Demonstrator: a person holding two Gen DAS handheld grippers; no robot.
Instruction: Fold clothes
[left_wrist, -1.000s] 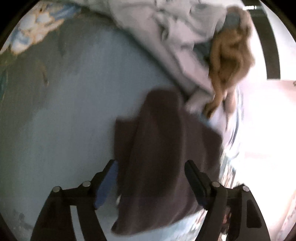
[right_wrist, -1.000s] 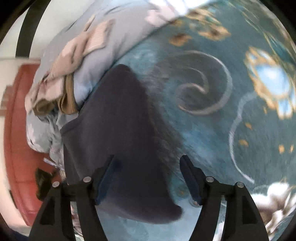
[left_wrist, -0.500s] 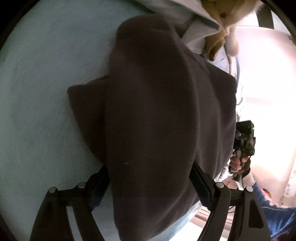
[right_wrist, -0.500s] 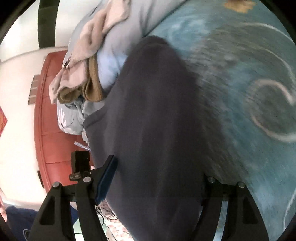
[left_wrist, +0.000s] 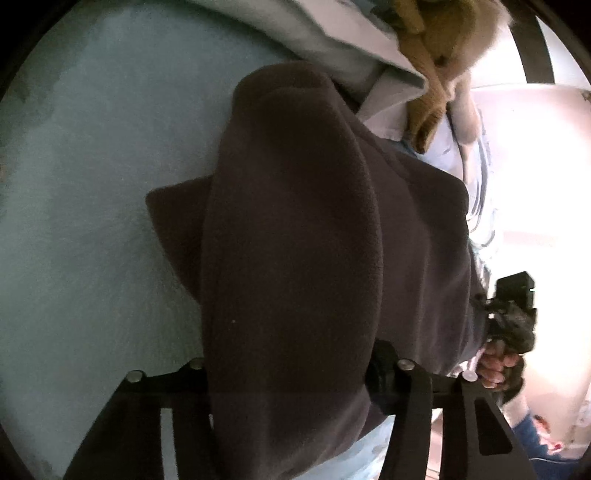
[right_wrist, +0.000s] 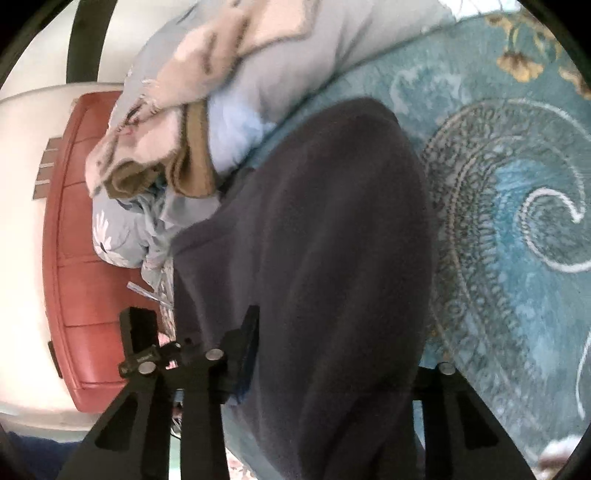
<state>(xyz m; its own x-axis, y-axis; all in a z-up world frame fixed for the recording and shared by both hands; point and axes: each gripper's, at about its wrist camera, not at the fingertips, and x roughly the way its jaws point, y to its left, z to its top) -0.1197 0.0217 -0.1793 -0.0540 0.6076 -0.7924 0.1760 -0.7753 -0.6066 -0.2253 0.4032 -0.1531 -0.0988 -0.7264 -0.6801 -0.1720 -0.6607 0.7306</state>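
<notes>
Left tongs (left_wrist: 291, 373) straddle a thick fold of the dark fleece garment (left_wrist: 295, 258), w/ black arms showing either side at the bottom of the left wrist view; fingertips are buried under the cloth, so can't tell if they pinch it or just sit round it; same story for the right tongs (right_wrist: 334, 354), where one blue-padded finger (right_wrist: 245, 354) shows at the left of the fold and the other side is hidden behind fabric, so grip state can't be told there either. Garment lies draped in a long rounded hump running away from both cameras, resting on the bed cover (right_wrist: 517, 221), which reads pale blue-grey in the left view and teal w/ white swirls and gold flowers in the right view; a flatter layer of the same dark cloth spreads out beneath the hump, w/ a pointed corner (left_wrist: 162, 199) sticking out onto the cover. Beyond the far end of the garment sits a heap of other laundry: a grey-lilac piece (left_wrist: 332, 40), a mustard-brown knit (left_wrist: 432, 74), and in the right view a pinkish patterned piece (right_wrist: 155, 122) over pale blue floral fabric (right_wrist: 114, 236); the heap touches the garment's far edge. A red-brown padded bench (right_wrist: 74, 258) stands beside the bed, low in the right view; each camera catches the other handheld unit at the frame edge, w/ the person's hand (left_wrist: 498, 365) gripping it in the left view.
</notes>
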